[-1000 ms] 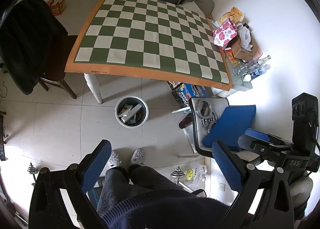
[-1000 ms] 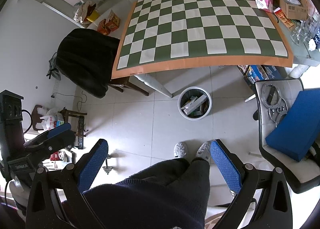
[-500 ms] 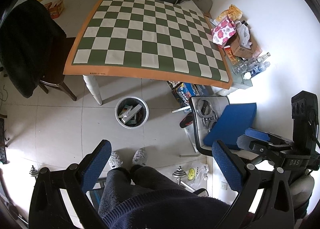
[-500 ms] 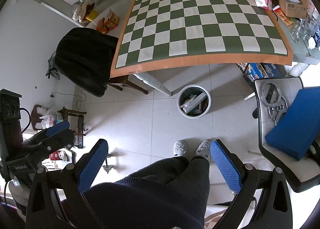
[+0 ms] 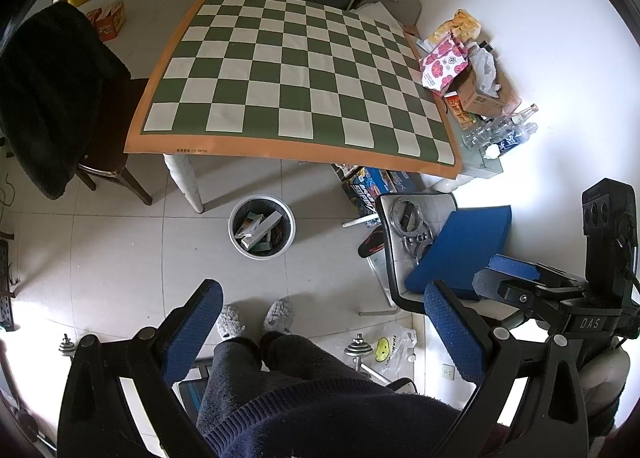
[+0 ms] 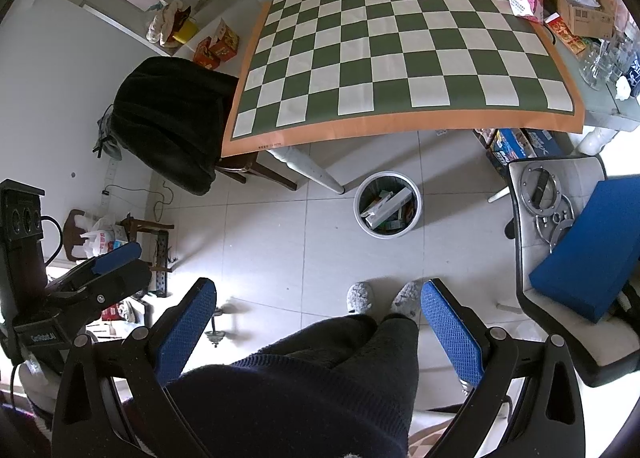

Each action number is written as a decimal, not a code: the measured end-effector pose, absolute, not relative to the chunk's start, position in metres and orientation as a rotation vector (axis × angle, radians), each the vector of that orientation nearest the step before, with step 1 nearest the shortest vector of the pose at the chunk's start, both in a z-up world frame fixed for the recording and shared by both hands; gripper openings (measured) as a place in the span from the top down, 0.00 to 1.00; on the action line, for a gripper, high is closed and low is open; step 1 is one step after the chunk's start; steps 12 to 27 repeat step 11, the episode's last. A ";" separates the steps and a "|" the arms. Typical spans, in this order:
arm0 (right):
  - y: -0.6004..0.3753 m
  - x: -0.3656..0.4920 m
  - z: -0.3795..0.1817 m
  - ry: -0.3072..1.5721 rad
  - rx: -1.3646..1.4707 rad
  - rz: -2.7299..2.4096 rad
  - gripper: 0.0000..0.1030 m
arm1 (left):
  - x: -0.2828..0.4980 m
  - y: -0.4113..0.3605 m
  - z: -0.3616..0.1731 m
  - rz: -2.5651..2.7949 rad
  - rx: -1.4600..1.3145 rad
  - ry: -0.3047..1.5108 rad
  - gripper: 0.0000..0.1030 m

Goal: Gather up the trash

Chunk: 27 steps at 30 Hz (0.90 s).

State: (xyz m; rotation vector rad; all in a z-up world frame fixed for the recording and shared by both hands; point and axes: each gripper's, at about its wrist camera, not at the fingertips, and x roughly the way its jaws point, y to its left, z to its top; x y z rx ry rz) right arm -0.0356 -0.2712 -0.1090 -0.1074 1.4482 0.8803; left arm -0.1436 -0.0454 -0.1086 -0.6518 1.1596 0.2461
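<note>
Both held high, looking down at the floor. My left gripper (image 5: 322, 312) is spread wide, nothing between the blue pads; my right gripper (image 6: 318, 308) same, jaws apart and empty

Landmark = trash bin (image 5: 262, 226) (image 6: 388, 202), round, white rim, standing on the tile floor. It holds the trash: flat cartons and boxes (image 5: 256, 225), one long pale carton lying across the top, all below or at the rim

Relative to the bin:
- table (image 5: 298, 77) with the green/white checkered cloth: behind it; the cloth's orange front edge overhangs just beyond the bin, and the white table leg (image 5: 184, 181) stands just beside the bin on its left
- my slippers (image 5: 256, 318): in front of it, bare tile between
- chair with black coat (image 5: 48, 97): well to the left, tucked at the table's left edge
- white chair (image 5: 404, 242) carrying metal rings and a blue cushion (image 5: 460, 250): to the right, near, a strip of floor between
- blue printed box (image 5: 368, 185): right and behind, under the table edge
- clutter of boxes, pink floral pack and bottles (image 5: 468, 77): far right corner of the table, against the wall

Open tile lies left of the bin and in front of it
</note>
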 end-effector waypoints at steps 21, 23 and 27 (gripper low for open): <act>-0.271 -0.037 -0.110 1.447 -0.104 0.881 0.00 | -0.143 -0.048 -0.108 0.246 -0.649 1.159 0.00; -0.271 -0.037 -0.110 1.447 -0.104 0.881 0.00 | -0.143 -0.048 -0.108 0.246 -0.649 1.159 0.00; -0.271 -0.037 -0.110 1.447 -0.104 0.881 0.00 | -0.143 -0.048 -0.108 0.246 -0.649 1.159 0.00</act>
